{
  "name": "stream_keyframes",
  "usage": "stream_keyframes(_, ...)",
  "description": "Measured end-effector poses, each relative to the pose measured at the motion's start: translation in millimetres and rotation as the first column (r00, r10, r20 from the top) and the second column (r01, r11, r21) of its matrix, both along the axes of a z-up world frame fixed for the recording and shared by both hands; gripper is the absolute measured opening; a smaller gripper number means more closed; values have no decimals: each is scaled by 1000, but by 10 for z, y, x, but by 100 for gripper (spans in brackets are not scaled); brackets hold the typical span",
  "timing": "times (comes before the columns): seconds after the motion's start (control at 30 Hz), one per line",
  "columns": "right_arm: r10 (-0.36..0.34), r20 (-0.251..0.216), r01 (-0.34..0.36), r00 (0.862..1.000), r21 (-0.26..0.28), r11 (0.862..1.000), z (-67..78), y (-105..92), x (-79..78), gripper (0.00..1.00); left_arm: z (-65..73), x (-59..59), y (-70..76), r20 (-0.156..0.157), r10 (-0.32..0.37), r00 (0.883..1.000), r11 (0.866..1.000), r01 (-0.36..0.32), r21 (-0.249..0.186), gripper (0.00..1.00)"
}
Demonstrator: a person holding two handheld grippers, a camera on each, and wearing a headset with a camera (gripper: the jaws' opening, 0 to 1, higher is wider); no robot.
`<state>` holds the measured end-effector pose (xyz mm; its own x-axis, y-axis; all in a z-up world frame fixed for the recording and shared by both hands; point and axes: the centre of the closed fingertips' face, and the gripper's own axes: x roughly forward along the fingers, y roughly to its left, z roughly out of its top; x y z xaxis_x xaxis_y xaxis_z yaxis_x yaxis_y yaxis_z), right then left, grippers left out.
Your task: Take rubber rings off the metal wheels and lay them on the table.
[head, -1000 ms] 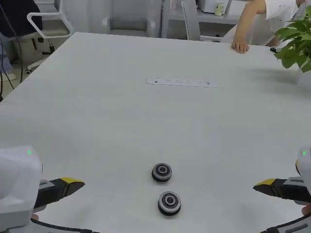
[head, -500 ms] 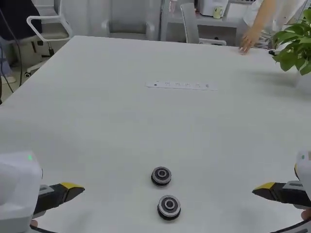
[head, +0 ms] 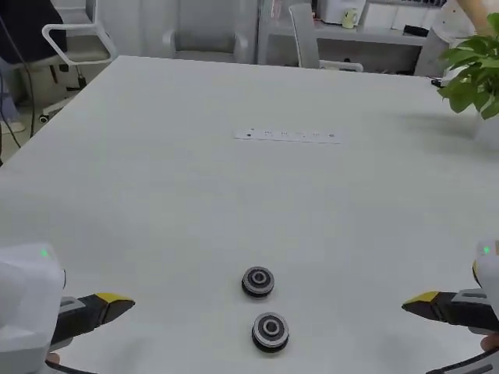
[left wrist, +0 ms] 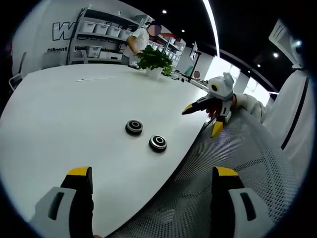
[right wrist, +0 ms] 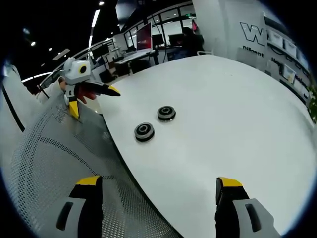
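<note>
Well, the two metal wheels sat on the white surface [head: 195,202] close to its near edge, about midway along it. The farther wheel [head: 258,282] lay flat, and the nearer wheel [head: 270,331] lay just behind it toward the edge, the two close but not touching. Each had a dark rubber ring [head: 244,284] still round its rim — none lay loose on the surface.

From where I stood, the left gripper [left wrist: 152,173] hung by the near edge toward the left corner. Its yellow-tipped fingers [left wrist: 79,172] were spread wide and held nothing. The right gripper [right wrist: 159,181] hung by the same edge toward the right corner, its fingers [right wrist: 229,183] just as wide and empty. Both were well apart from the wheels, which lay between them. Each gripper view caught the other gripper across the wheels, its fingers parted too.

Farther out, a flat power strip [head: 288,135] was set into the middle of the surface. A leafy plant [head: 472,74] stood at the far right corner — and a white chair [head: 74,39] stood beyond the far left corner.
</note>
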<state>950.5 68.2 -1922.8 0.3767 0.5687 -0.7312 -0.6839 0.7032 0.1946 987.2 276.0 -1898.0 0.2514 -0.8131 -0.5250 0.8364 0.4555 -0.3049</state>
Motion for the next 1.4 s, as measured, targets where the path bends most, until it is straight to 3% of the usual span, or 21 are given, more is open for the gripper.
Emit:
stream_keyframes(0.37,0,3,0,1000,-2,1000,9,10,-2,94,19,10,3,1,8,1000,1000,-8,-11,100)
stream_keyframes(0.57,-12,0,12,1000,-12,1000,-2,-20,3,92,136,22,-20,14,11,1000,998,-10,-65,100)
stream_keyframes(0.67,-20,5,20,1000,-5,1000,15,-21,12,92,187,80,1,63,28,998,998,-24,-64,99)
stream_keyframes(0.8,-32,11,32,999,-14,999,31,-49,27,91,254,107,17,82,38,996,997,-32,-74,99)
stream_keyframes(0.93,-55,40,54,998,34,998,169,-43,83,90,335,135,24,101,40,994,996,-32,-82,97)
stream_keyframes(1.1,-55,84,54,995,14,998,351,-72,123,91,468,185,26,138,26,990,997,-15,-82,97)
stream_keyframes(1.2,-53,113,51,992,22,998,513,-84,160,90,515,239,36,145,18,989,998,-8,-67,97)
stream_keyframes(1.4,-56,190,50,980,32,998,827,-102,299,90,663,372,17,190,-32,981,999,38,-29,97)
